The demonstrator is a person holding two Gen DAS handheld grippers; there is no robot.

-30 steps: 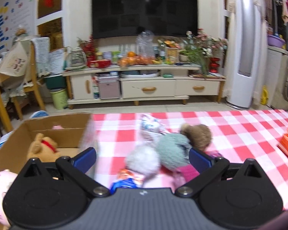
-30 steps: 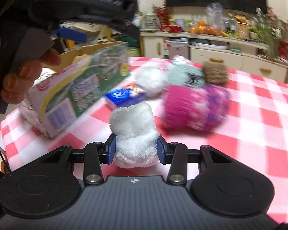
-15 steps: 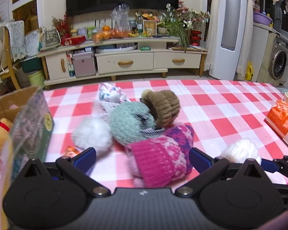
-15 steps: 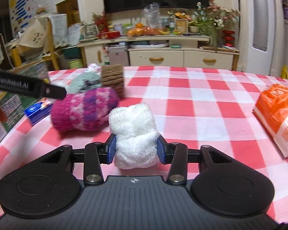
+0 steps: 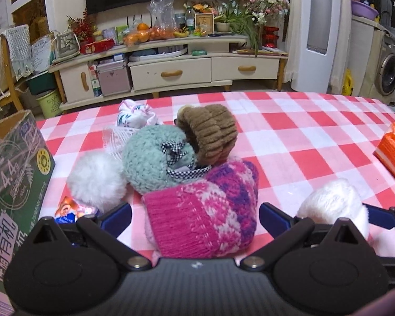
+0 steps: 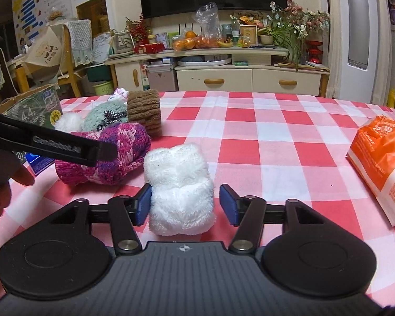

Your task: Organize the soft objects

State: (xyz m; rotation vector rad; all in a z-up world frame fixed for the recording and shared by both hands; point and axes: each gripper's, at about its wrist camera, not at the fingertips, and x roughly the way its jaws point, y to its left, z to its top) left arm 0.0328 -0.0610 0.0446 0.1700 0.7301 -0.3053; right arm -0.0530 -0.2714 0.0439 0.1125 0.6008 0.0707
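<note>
A: Right wrist view: where is the white fluffy roll (image 6: 180, 192)?
B: On the checked desk (image 6: 276, 142), between the right tool (image 6: 185, 205)'s spread pads, the left pad touching.
A: And the left tool (image 5: 194, 217)?
B: Spread wide around the pink knit hat (image 5: 205, 210).

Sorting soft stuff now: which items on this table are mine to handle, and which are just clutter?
Job: pink knit hat, white fluffy roll, green fuzzy hat, brown ribbed hat, white pom-pom, cardboard box.
Clutter: orange bag, blue snack packet.
</note>
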